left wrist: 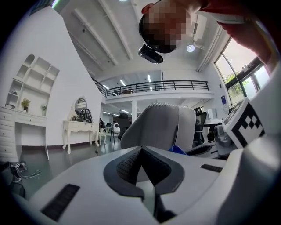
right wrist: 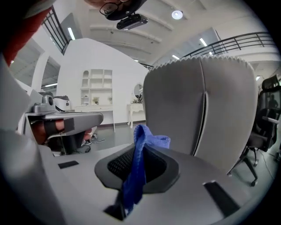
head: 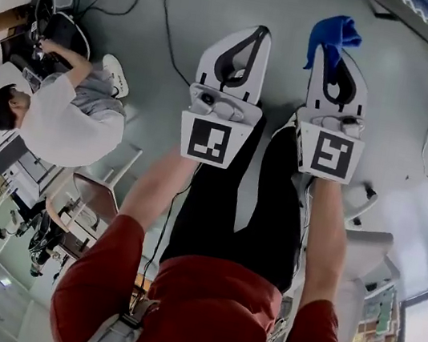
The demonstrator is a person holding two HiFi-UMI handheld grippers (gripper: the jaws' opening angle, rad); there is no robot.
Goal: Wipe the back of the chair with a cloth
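Observation:
My right gripper (right wrist: 138, 151) is shut on a blue cloth (right wrist: 135, 176), which hangs down between the jaws and bunches above the tips. In the right gripper view the grey padded chair back (right wrist: 202, 110) stands upright just beyond the jaws, a seam running down its middle. In the head view the blue cloth (head: 333, 33) sticks out past my right gripper (head: 335, 55). My left gripper (head: 257, 35) is beside it, shut with nothing in it. In the left gripper view the chair back (left wrist: 162, 127) is farther off, behind my left gripper (left wrist: 141, 150); a bit of the cloth (left wrist: 178, 150) shows.
A person in a white shirt (head: 64, 121) sits at a desk at the left. Cables (head: 163, 11) run across the grey floor. A black office chair (right wrist: 263, 127) stands to the right of the grey chair. White furniture (left wrist: 81, 129) lines the far wall.

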